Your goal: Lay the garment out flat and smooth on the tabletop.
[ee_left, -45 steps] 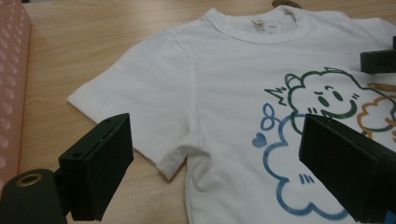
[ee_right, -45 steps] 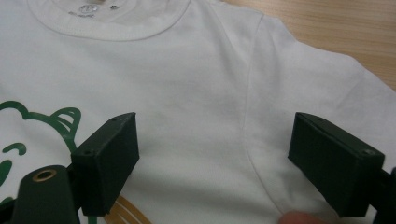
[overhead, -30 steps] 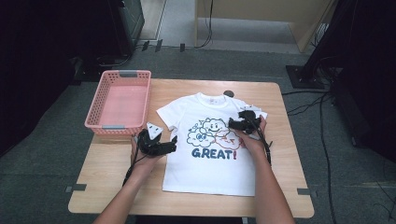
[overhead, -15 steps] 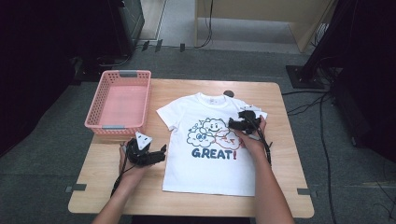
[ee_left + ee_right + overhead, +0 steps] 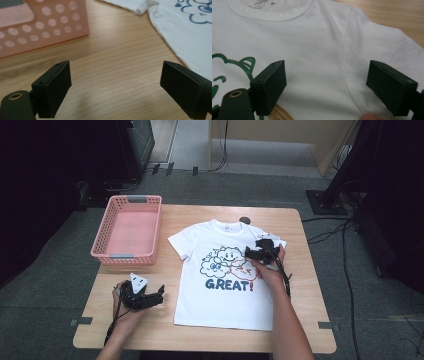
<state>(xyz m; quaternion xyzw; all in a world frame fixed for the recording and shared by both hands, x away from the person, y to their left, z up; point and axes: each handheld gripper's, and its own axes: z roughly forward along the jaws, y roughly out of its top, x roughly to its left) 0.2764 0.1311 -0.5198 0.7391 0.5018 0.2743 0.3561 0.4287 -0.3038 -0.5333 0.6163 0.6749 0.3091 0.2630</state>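
The person's left forearm comes in from the near edge of the wooden table (image 5: 310, 320), and the left hand (image 5: 126, 312) rests low over bare wood at the near left, holding the left gripper (image 5: 150, 297) with its jaws pointing right toward the white T-shirt (image 5: 220, 290). The right forearm reaches farther across the table, lying over the right side of the shirt, with the right hand (image 5: 267, 270) over the shirt's right chest and the right gripper (image 5: 255, 252) pointing left and away near the right sleeve. The shirt lies flat and face up in the middle of the table, collar toward the far edge, printed with cartoon clouds and the word "GREAT!". A pink perforated basket (image 5: 127, 252) sits at the far left corner, apart from the shirt. Beyond the table is grey floor with cables and dark equipment at both sides. In the left gripper view the left gripper (image 5: 115, 85) has its jaws spread wide over bare wood, holding nothing, with the basket (image 5: 50, 27) ahead to the left and the shirt's edge (image 5: 180, 37) to the right. In the right gripper view the right gripper (image 5: 327, 85) also has its jaws spread wide, empty, just above the shirt (image 5: 317, 50) around the shoulder seam below the collar.
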